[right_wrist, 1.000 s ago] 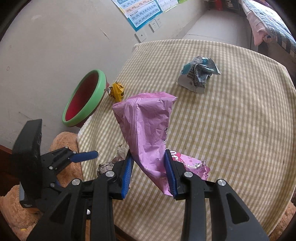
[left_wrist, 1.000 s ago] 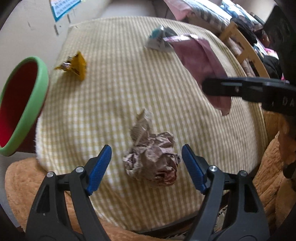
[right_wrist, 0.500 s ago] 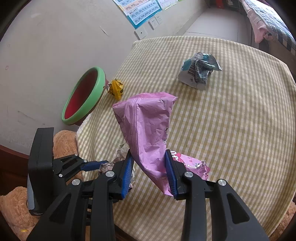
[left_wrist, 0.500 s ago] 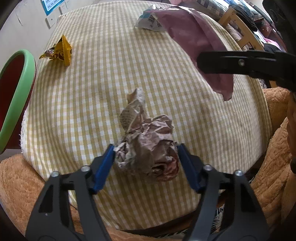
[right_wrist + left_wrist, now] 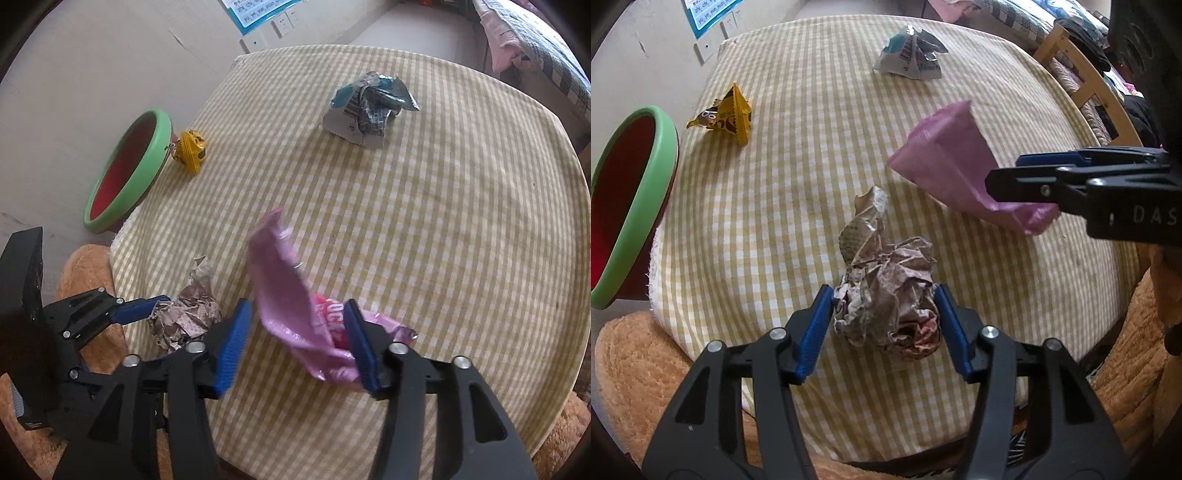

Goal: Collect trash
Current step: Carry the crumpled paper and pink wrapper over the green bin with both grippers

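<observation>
We see the crumpled brown paper wad (image 5: pixel 886 299) lying near the front edge of the yellow checked tablecloth (image 5: pixel 798 206), with the left gripper (image 5: pixel 886 328) closed in on it so that both blue pads press its sides. Just to its right, the pink snack bag (image 5: pixel 295 314) sags between the fingers of the right gripper (image 5: pixel 299 339), which stand wide apart; the bag touches only the right-hand pad (image 5: pixel 360 347) and leans clear of the other, so we cannot tell whether it is held at all or slipping free. Farther out, a folded yellow wrapper (image 5: pixel 729 114) sits near the left edge of the cloth, and a crushed silver-and-blue packet (image 5: pixel 910 55) lies toward the far edge. Beyond the left edge a green-rimmed red bin (image 5: pixel 631 206) stands tilted toward the table, and an orange fuzzy cushion (image 5: pixel 639 369) shows below the near edge.
</observation>
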The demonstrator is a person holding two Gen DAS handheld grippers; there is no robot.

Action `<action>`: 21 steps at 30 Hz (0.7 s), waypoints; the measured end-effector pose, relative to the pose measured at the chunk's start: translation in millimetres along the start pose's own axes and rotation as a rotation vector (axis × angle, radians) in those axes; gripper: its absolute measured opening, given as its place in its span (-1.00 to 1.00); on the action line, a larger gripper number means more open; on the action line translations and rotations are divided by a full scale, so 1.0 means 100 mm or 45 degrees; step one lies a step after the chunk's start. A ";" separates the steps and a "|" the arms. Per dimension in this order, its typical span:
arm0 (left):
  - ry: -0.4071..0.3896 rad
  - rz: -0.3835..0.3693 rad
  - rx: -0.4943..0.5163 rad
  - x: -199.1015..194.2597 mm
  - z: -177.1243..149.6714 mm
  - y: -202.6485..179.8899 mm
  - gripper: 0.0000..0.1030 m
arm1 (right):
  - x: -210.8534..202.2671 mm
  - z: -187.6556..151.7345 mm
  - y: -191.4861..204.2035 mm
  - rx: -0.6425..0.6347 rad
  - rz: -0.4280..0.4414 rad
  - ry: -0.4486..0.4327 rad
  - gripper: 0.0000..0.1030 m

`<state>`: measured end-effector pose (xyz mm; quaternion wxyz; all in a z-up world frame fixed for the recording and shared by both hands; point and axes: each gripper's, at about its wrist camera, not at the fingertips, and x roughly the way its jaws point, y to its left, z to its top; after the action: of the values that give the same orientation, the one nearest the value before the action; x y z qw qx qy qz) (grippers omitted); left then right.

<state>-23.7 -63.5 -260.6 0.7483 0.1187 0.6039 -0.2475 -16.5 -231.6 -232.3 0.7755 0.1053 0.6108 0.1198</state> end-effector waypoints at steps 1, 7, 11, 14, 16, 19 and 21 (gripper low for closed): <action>-0.001 0.001 -0.003 0.00 0.00 0.01 0.06 | 0.00 0.00 0.01 0.002 0.000 -0.004 0.05; -0.001 0.002 -0.010 -0.01 -0.01 0.02 0.06 | 0.04 -0.01 0.02 -0.008 0.006 0.016 0.05; -0.008 0.009 -0.016 0.00 0.00 0.02 0.06 | 0.06 -0.02 0.05 -0.018 0.004 0.023 0.05; -0.014 0.014 -0.024 -0.01 -0.01 0.05 0.06 | 0.09 -0.02 0.05 -0.016 -0.011 0.032 0.05; -0.015 0.014 -0.024 -0.02 -0.01 0.05 0.06 | 0.10 -0.03 0.05 -0.018 -0.008 0.040 0.05; -0.020 0.018 -0.018 -0.03 -0.02 0.02 0.04 | 0.12 -0.04 0.07 -0.039 -0.012 0.047 -0.05; -0.025 0.021 -0.016 -0.03 -0.02 0.01 0.04 | 0.17 -0.05 0.10 -0.051 -0.018 0.065 -0.15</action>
<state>-24.8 -61.0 -258.3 0.7569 0.1164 0.5972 -0.2387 -17.6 -216.8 -246.3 0.7625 0.0823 0.6286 0.1291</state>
